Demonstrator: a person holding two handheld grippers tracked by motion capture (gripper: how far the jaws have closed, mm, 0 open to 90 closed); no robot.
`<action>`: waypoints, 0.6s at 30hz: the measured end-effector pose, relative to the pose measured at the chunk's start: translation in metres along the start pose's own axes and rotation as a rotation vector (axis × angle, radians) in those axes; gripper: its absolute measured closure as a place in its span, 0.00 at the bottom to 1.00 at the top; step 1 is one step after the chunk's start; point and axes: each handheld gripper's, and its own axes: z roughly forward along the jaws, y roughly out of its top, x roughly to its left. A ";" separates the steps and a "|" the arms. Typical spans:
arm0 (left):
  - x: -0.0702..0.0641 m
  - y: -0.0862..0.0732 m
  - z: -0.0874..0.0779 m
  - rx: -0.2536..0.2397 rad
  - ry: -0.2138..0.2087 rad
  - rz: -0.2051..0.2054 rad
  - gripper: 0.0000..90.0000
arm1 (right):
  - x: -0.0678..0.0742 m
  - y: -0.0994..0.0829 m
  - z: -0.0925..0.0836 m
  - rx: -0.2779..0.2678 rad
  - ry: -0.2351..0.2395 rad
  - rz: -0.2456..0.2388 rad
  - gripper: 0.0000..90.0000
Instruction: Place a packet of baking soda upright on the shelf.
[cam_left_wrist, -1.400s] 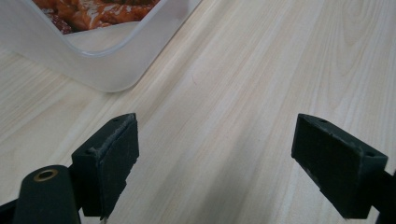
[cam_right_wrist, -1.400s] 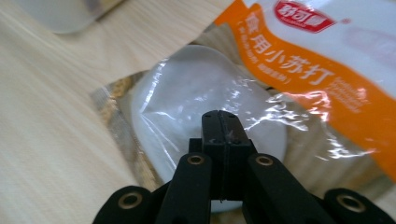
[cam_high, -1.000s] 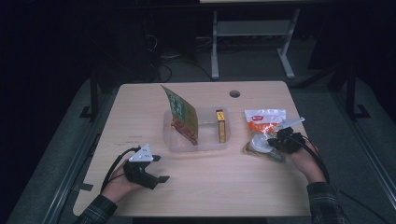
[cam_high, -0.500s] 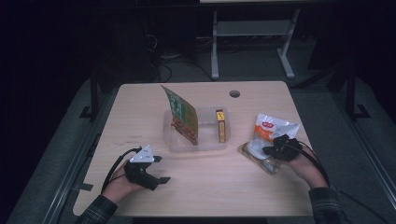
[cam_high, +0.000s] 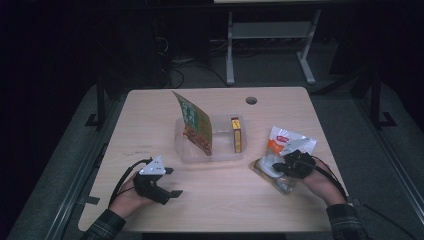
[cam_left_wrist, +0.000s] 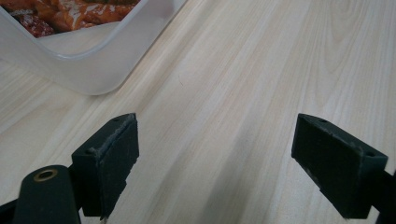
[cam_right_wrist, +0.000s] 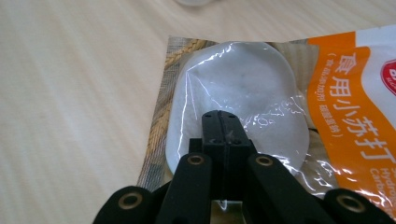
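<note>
The orange-and-white pouch (cam_right_wrist: 261, 107) lies flat near the surface's (cam_high: 220, 200) right edge, its clear window showing white powder; the label reads 食用小苏打, with cut-off Latin letters — "Hydro…", "Carbo…". The right gripper (cam_right_wrist: 219, 133) has its fingers pressed together, pinching the pouch's film. Beside it, a clear tray (cam_high: 220, 155) holds a leaning green packet (cam_high: 194, 122) — print unreadable. The left gripper (cam_left_wrist: 229, 154) rests with fingers wide apart.

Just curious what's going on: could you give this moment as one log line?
right gripper: fingers shut, on the orange-and-white pouch | left gripper: open, nothing between | clear tub: holds green packet
</note>
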 end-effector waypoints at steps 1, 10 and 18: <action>0.000 0.000 0.000 0.001 0.000 0.000 0.16 | 0.004 0.000 0.000 -0.001 0.011 -0.004 1.00; 0.000 0.000 0.000 0.003 -0.004 0.002 0.16 | 0.027 0.001 -0.002 -0.010 0.084 -0.047 1.00; -0.001 0.000 -0.001 -0.006 -0.004 0.002 0.16 | 0.046 0.009 0.006 -0.004 0.124 -0.110 1.00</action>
